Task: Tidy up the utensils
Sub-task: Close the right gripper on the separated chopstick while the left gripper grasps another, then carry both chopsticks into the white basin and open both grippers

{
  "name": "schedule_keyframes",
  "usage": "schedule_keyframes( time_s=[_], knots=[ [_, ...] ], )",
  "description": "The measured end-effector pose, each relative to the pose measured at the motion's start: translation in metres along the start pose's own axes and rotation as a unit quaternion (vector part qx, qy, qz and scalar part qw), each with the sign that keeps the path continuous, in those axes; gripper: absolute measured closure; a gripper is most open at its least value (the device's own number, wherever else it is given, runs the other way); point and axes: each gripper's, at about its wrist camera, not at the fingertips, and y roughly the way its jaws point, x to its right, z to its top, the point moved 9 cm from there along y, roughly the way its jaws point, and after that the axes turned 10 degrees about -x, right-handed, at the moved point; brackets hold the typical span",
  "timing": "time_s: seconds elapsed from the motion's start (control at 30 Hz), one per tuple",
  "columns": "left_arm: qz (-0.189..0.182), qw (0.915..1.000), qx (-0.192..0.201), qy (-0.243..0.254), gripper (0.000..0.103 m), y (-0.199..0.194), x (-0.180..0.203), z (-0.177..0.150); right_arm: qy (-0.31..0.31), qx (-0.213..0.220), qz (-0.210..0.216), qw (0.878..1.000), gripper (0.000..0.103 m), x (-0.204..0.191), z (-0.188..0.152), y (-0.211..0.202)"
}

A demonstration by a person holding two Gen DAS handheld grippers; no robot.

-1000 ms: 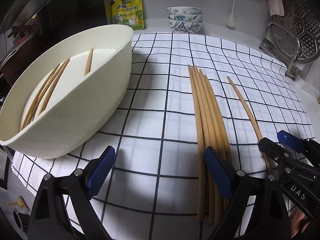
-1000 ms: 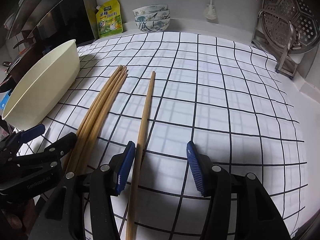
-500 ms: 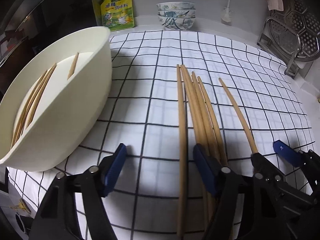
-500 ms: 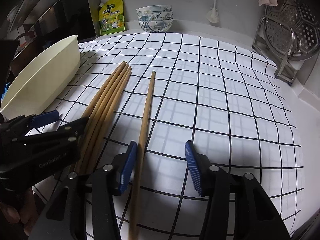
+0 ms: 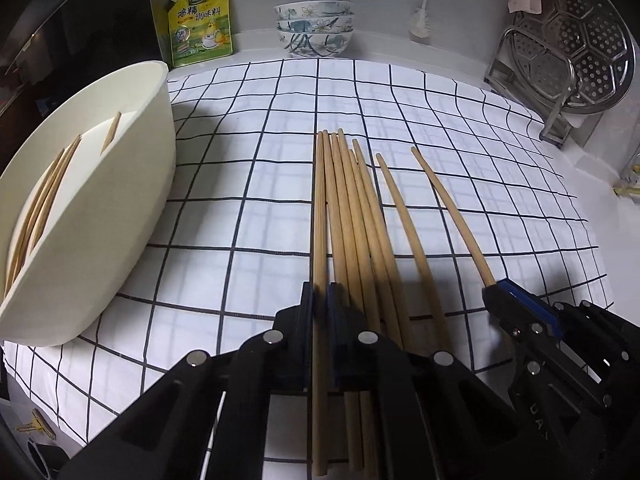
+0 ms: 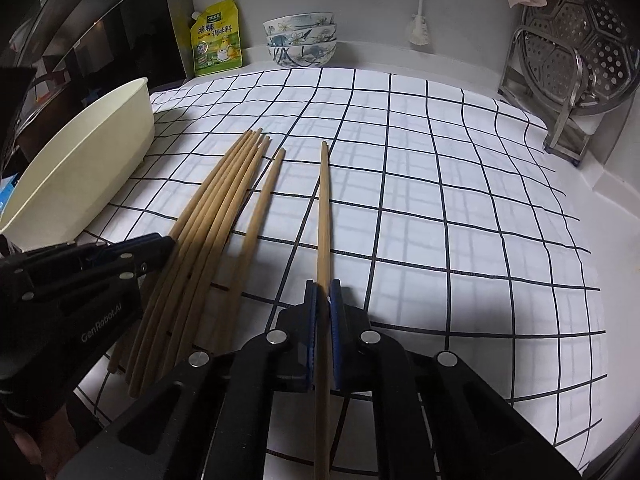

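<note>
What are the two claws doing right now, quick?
Left claw: closed on the leftmost wooden chopstick of the bundle.
Right claw: closed on a separate single wooden chopstick.

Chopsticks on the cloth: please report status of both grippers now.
Left gripper shut on leftmost chopstick of bundle. Right gripper shut on lone chopstick. Remaining chopsticks lie on checked cloth. Cream bin at left, path unobstructed.

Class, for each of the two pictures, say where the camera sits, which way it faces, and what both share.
Left wrist view: behind the left tongs, facing the back wall; they grip one chopstick; the right tongs show.
Right wrist view: behind the right tongs, facing likewise; they grip a lone chopstick; the left tongs show.
Shared: white tub, checked cloth, stacked bowls.
</note>
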Motion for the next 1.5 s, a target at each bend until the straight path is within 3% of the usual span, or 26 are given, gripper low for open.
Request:
schedule_keyframes(
  time_s=[0.43, 0.73, 1.07, 1.5],
  knots=[
    [-0.024, 0.9993, 0.029, -0.01, 0.096, -0.033, -0.009, 0.007, 0.041, 0.018, 0.023, 0.999, 0.097, 0.016, 0.004, -0.013],
    [-0.049, 0.9963, 0.069, -0.015, 0.096, -0.081, -0.03, 0.016, 0.049, 0.061, 0.054, 0.995, 0.097, 0.0, 0.027, -0.055],
    [-0.047, 0.9898, 0.117, -0.066, 0.096, -0.12, -0.116, 0.029, -0.01, 0.106, 0.096, 0.99, 0.097, -0.092, 0.093, -0.094],
    [-0.018, 0.9824, 0.12, -0.142, 0.096, -0.112, -0.248, 0.044, -0.089, 0.059, 0.149, 0.983, 0.097, -0.242, 0.151, -0.047]
  ],
)
